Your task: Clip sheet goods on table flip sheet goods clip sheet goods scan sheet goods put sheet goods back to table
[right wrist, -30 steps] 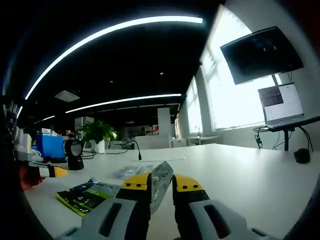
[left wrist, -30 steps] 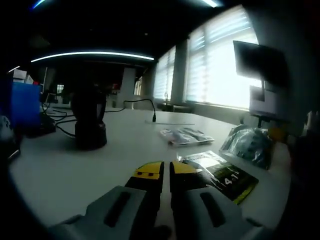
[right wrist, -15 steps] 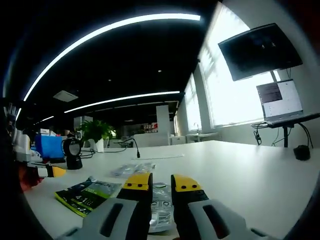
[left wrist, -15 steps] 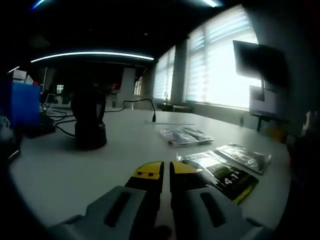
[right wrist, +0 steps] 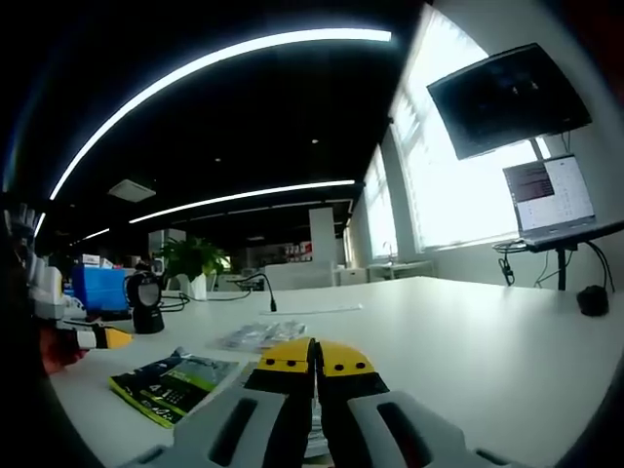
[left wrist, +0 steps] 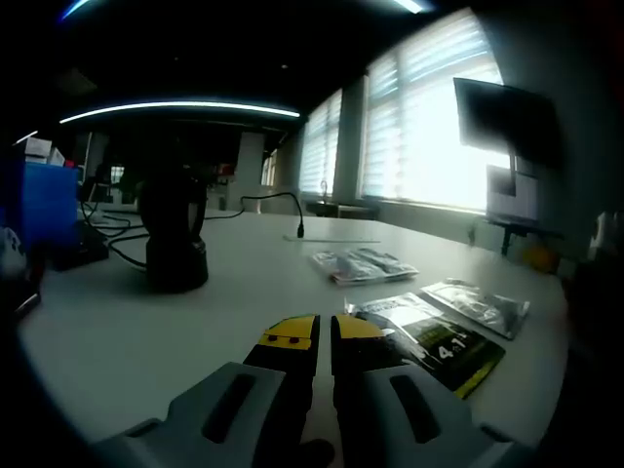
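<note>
Packets lie flat on the table [left wrist: 146,331]: silver packet [left wrist: 480,305], green packet [left wrist: 434,338] beside it, clear packet [left wrist: 363,264] farther off. Likely light, thin, limp and slick, so pinch at an edge seam. Left gripper [left wrist: 323,330] jaws together, empty, at the green packet's edge; right gripper [right wrist: 314,355] jaws together, whether on a packet I cannot tell.

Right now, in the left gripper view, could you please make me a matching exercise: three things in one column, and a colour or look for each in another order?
Things:
1. flat packet nearest the left gripper
2. scanner standing on the table
3. box at the far left

Looks:
a. blue
b. black and yellow-green, marked 4
c. black, dark all over

Pairs: 1-b, 2-c, 3-a
</note>
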The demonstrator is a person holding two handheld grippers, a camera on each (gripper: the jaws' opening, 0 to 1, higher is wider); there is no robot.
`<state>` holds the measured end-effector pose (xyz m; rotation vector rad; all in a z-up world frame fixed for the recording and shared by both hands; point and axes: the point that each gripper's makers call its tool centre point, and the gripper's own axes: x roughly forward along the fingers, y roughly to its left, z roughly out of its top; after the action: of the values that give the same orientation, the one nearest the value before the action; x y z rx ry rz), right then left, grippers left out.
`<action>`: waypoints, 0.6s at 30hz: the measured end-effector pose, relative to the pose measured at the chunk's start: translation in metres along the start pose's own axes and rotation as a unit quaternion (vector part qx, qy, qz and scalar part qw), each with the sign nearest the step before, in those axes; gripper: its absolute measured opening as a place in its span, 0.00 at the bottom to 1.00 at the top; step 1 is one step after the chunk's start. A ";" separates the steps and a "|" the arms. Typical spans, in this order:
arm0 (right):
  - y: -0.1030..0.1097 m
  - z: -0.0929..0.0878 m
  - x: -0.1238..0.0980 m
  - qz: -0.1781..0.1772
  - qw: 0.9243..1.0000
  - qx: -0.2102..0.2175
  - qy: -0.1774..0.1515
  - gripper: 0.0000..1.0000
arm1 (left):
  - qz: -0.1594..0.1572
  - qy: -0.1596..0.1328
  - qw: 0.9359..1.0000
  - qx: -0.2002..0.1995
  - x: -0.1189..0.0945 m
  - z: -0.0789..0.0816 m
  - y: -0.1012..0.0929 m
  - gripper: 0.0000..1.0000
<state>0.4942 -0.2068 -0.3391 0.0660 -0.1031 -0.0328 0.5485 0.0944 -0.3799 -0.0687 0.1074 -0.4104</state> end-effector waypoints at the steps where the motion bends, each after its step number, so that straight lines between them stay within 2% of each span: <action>1: 0.000 0.000 0.000 0.001 1.000 -0.004 0.000 0.00 | 0.000 0.000 1.000 0.000 0.000 0.000 0.000 0.00; 8: -0.001 0.009 0.002 0.009 0.998 -0.061 -0.008 0.00 | 0.001 0.000 1.000 0.002 0.002 0.001 0.003 0.00; 13: 0.000 0.003 0.007 0.034 0.998 -0.052 0.005 0.00 | 0.002 -0.001 1.000 0.003 0.002 0.001 0.004 0.00; 18: -0.006 -0.002 0.012 0.041 0.997 -0.055 0.016 0.00 | 0.000 -0.002 1.000 0.007 0.003 0.001 0.002 0.00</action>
<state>0.5060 -0.2129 -0.3398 -0.0479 -0.0715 0.0451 0.5519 0.0956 -0.3789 -0.0551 0.1007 -0.4109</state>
